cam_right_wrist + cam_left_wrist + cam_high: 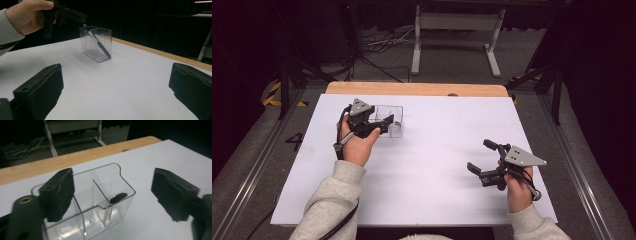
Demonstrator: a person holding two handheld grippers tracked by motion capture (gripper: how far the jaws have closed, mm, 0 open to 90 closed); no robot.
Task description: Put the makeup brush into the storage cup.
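Clear divided box stands far left on the white table, a dark slim tool leaning inside one compartment. Near right, the right gripper sits wide and empty (well apart). Farther off, the left gripper hovers over the box, jaws wide, holding nothing; bare sheet lies between, wooden edge beyond

White sheet under both claws, covering bench. Bare wooden bench edge beyond left claw, past sheet. White metal frame on grey floor farther off. Cable tangle on floor, beyond left claw.
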